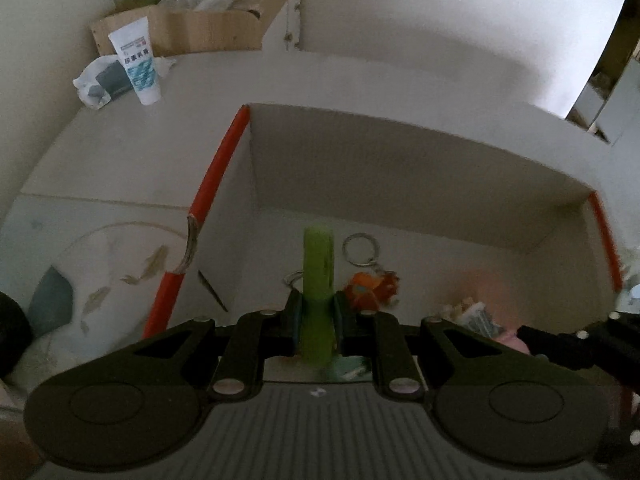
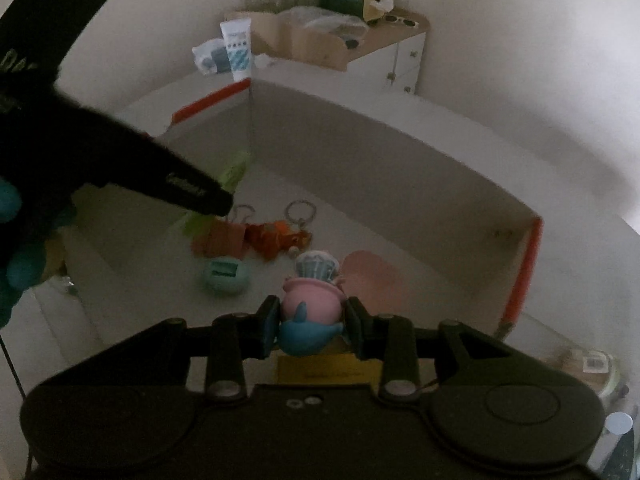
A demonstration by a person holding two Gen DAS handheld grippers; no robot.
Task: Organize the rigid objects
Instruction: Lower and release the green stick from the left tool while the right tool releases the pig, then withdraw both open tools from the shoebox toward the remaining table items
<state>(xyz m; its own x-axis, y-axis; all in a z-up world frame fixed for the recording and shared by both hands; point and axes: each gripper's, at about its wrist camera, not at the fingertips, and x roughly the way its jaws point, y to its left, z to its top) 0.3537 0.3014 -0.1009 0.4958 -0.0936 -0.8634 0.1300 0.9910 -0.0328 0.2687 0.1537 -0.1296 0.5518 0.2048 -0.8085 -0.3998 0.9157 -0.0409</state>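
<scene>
My left gripper (image 1: 316, 316) is shut on a long green bar (image 1: 317, 276) and holds it upright over the white box with red edges (image 1: 400, 168). My right gripper (image 2: 311, 320) is shut on a pink and blue toy figure (image 2: 310, 312) above the same box (image 2: 400, 176). On the box floor lie an orange fox keychain (image 1: 370, 286) with a metal ring, which also shows in the right wrist view (image 2: 280, 240), a teal round item (image 2: 224, 276) and a pink flat piece (image 2: 372, 276). The left gripper's body crosses the right wrist view at the left.
A white tube (image 1: 138, 64) and a cardboard box (image 1: 200, 28) with clutter stand at the back on the white table. A patterned plate (image 1: 100, 276) lies left of the box. A white cabinet (image 2: 404, 60) stands at the back right.
</scene>
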